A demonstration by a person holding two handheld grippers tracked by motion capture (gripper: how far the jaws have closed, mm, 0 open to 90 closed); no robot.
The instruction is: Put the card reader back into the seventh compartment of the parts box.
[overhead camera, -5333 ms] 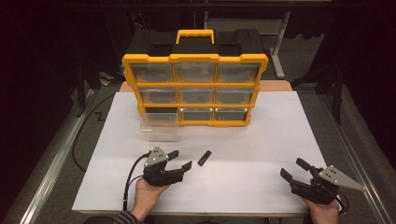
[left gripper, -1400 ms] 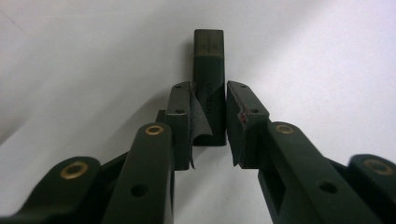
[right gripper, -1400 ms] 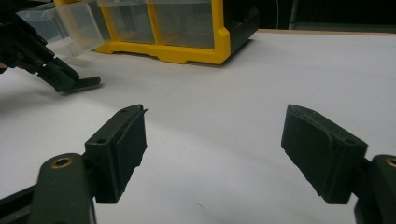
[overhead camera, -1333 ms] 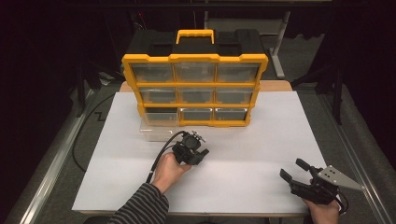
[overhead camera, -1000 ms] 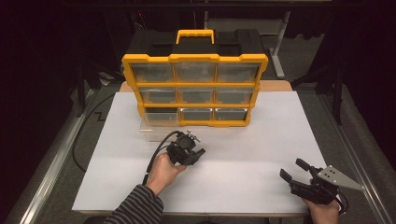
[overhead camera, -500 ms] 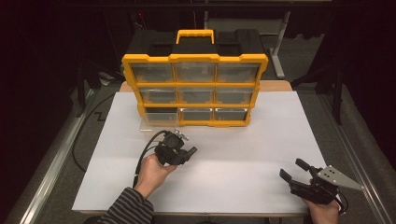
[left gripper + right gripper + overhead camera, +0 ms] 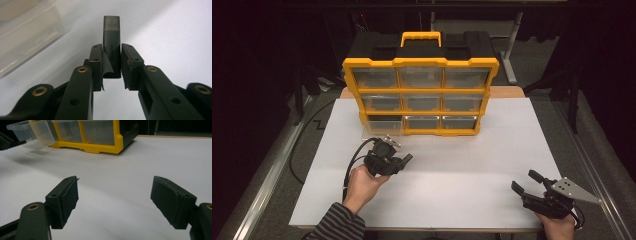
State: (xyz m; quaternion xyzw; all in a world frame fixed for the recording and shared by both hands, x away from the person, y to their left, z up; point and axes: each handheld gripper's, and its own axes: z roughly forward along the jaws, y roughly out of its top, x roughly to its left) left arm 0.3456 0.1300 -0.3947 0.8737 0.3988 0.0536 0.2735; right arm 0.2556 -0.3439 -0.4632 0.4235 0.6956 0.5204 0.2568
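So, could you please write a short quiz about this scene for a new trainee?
1. True or false: the left gripper is shut on the USB stick.
2. Which drawer of the organizer is pulled out? A) top right B) bottom left C) middle
3. Fill in: the right gripper's jaws stand ____ above the white table.

Key: 1 true; 2 B; 3 open, with nothing between them.

Both grippers are black, with brass-coloured pivot screws. A black cable (image 7: 354,162) loops from the left gripper (image 7: 404,161); the sleeve (image 7: 337,225) looks dark-and-light striped.
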